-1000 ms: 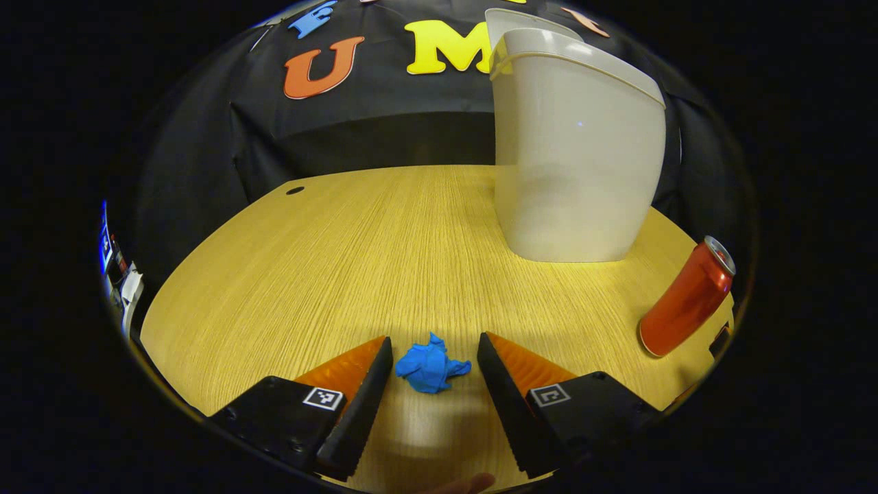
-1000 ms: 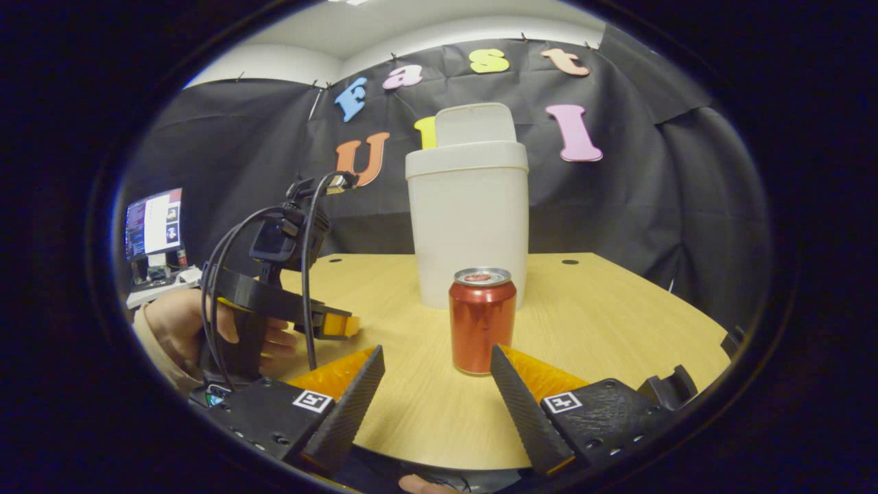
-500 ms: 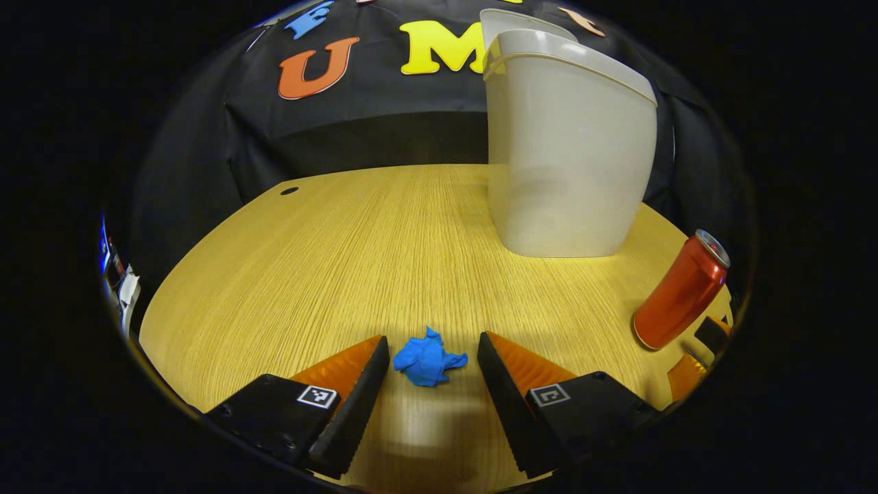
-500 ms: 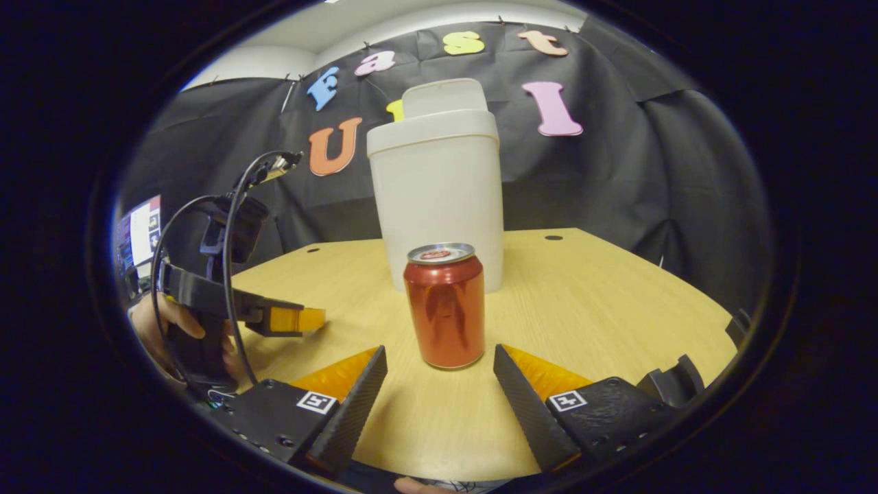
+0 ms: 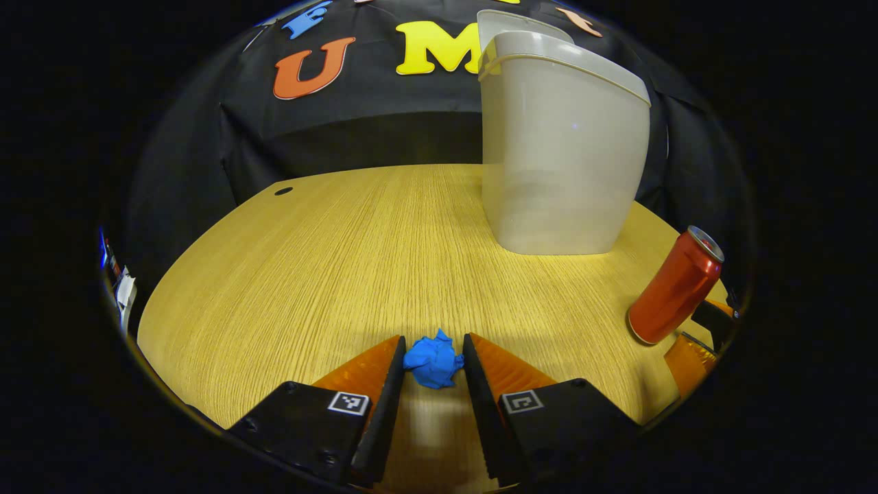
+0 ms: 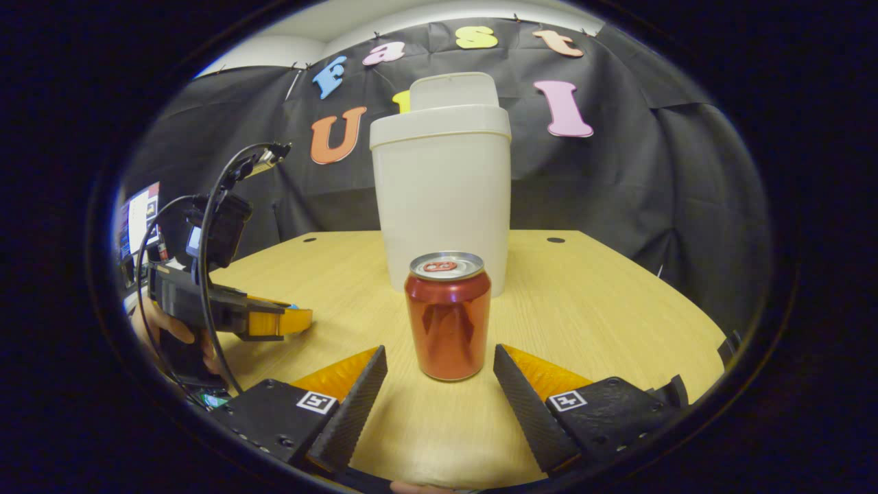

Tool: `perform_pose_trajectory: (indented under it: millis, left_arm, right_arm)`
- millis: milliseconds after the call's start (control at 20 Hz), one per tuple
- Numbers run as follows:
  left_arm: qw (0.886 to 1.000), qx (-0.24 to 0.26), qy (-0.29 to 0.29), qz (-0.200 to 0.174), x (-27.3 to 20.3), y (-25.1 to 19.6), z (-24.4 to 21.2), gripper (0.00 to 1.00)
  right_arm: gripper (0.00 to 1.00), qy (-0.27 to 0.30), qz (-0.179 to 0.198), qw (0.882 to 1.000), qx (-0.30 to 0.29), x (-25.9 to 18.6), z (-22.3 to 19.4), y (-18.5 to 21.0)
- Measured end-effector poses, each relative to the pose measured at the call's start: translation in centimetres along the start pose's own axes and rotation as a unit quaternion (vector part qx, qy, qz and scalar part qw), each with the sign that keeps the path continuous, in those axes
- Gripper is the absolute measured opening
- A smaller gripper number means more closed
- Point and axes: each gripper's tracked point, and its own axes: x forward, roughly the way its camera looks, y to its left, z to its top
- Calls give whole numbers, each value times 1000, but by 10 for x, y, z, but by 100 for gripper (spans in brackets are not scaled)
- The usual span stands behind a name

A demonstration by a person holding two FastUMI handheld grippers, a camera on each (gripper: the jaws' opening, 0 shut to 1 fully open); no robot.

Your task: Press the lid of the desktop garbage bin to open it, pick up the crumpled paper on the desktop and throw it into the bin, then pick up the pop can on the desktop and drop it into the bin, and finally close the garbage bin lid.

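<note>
Your left gripper [image 5: 432, 358] is pinched on the crumpled paper [image 5: 433, 359], low on the counter [image 5: 329, 261], ready to lift it to the lid-up bin [image 5: 559, 151]. Your right gripper [image 6: 439, 374] waits wide open, straddling the upright can [image 6: 448, 314] for its turn.

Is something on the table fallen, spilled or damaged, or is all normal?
Nothing stands out. The bin stands upright with its lid raised. The pop can is upright, with no spill around it. The crumpled paper lies on the table, pressed between the fingers of the left hand-held gripper.
</note>
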Motion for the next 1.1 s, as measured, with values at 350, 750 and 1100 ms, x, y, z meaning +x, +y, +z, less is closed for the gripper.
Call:
perform_pose_trajectory:
  millis: [350,750,1100]
  left_arm:
    - [1000,-5,-3,-3,-1,2,-1,33]
    - [1000,-5,-5,-4,0,2,-2,32]
    - [1000,-2,-6,-9,0,0,0,32]
  right_arm:
    - [96,-10,-35,999,-35,21,21,1]
    - [96,42,-51,997,29,42,21,-7]
    - [82,43,-62,996,57,38,28,-9]
